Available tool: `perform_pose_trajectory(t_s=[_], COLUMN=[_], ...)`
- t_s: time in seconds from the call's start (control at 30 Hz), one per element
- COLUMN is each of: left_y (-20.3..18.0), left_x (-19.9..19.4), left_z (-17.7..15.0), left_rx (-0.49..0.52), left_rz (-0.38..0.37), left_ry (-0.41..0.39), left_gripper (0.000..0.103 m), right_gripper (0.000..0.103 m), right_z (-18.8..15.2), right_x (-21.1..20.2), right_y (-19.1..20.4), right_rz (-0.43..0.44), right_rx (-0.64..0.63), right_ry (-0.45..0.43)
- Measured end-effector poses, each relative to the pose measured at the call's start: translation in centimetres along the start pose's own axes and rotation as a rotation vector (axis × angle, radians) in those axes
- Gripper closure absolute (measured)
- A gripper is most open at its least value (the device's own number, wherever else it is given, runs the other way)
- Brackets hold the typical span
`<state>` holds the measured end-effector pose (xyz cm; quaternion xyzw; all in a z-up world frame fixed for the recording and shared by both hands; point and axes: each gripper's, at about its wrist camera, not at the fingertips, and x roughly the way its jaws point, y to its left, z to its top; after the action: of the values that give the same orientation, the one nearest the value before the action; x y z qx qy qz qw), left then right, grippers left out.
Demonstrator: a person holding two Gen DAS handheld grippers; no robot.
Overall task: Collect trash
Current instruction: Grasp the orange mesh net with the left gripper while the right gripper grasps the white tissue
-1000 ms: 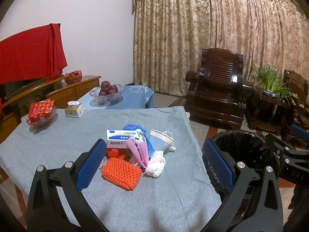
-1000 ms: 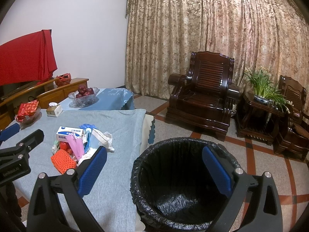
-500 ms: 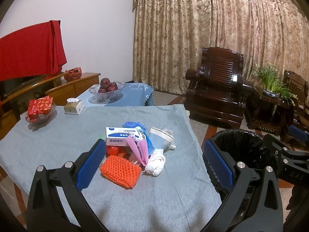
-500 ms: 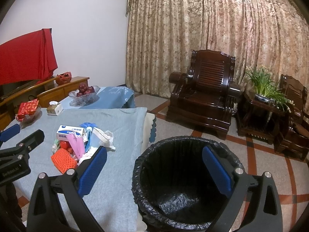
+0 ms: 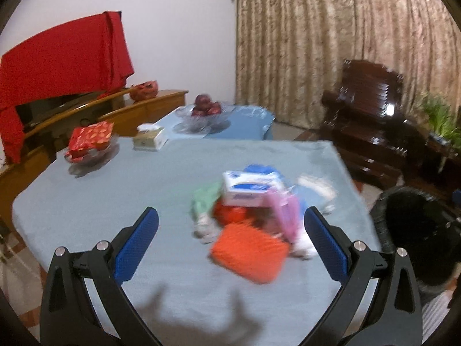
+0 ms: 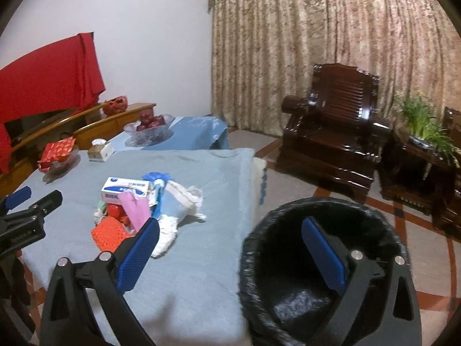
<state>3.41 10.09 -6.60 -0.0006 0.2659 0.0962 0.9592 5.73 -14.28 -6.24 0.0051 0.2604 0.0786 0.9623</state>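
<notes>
A heap of trash lies on the blue-grey tablecloth [image 5: 115, 190]: an orange foam net [image 5: 249, 255], a white and blue box [image 5: 253, 189], a pink wrapper [image 5: 283, 216], white crumpled paper [image 6: 167, 232] and blue plastic [image 6: 157, 176]. My left gripper [image 5: 230, 245] is open and empty, above the table just short of the heap. My right gripper [image 6: 230, 252] is open and empty, between the table edge and the black-lined trash bin [image 6: 319, 274]. The left gripper also shows in the right wrist view [image 6: 28, 201].
A glass fruit bowl [image 5: 206, 115], a tissue box [image 5: 149, 139] and a red packet in a dish [image 5: 90, 141] stand at the table's far side. A dark wooden armchair [image 6: 331, 141] and a plant [image 6: 423, 124] stand beyond the bin.
The left gripper has swung left and moved over the table, so the heap now sits right of centre; its view is blurred by motion. The right gripper has shifted slightly.
</notes>
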Motion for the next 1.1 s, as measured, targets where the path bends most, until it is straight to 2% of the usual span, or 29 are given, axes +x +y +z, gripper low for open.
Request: perform_pose_trajectory(t_s=[0.17,0.23,0.47,0.77,0.87,0.9,0.93,1.03,1.1], left_y=[1.6,2.0,2.7,2.4,2.3,2.3,2.3,2.0,1.6], left_x=[2.3,3.4,6.8,8.8,9.3,9.5,9.7,10.1,10.3], left_z=[-1.3,-1.7,-2.4,-3.0,-3.2,-3.2,-3.3,-3.4,-3.5], left_rx=[0.02,0.021,0.006,-0.003,-0.002,-0.002,-0.003,-0.005,0.004], left_rz=[0.035,0.026,-0.024,-0.038,-0.047,-0.053,-0.058,-0.079,-0.09], left_ry=[0.031,0.047,0.091,0.133,0.146,0.152,0.157,0.17,0.174], left_gripper=[0.005,0.005,0.005,0.005,0.005,0.005,0.005,0.005,0.006], right_gripper=[0.008,0.014,0.021,0.036,0.053,0.065,0.071,0.08,0.082], right_z=[-0.6,-1.1,-2.8,-4.2,-4.4,-4.5,-4.4,-4.3,-4.2], right_x=[4.2,6.1,11.8,16.2,16.5,16.7,16.6,15.9,15.5], right_y=[2.6,3.5,6.4,7.9,8.3,8.5,8.6,8.6,8.2], right_rz=[0.056,0.083,0.12,0.18,0.242,0.264,0.289,0.306,0.315], right_rx=[-0.012,-0.019,-0.041,-0.06,-0.061,-0.061,-0.063,-0.079,-0.063], right_ry=[0.042,0.074,0.159,0.263,0.282,0.285,0.289,0.279,0.279])
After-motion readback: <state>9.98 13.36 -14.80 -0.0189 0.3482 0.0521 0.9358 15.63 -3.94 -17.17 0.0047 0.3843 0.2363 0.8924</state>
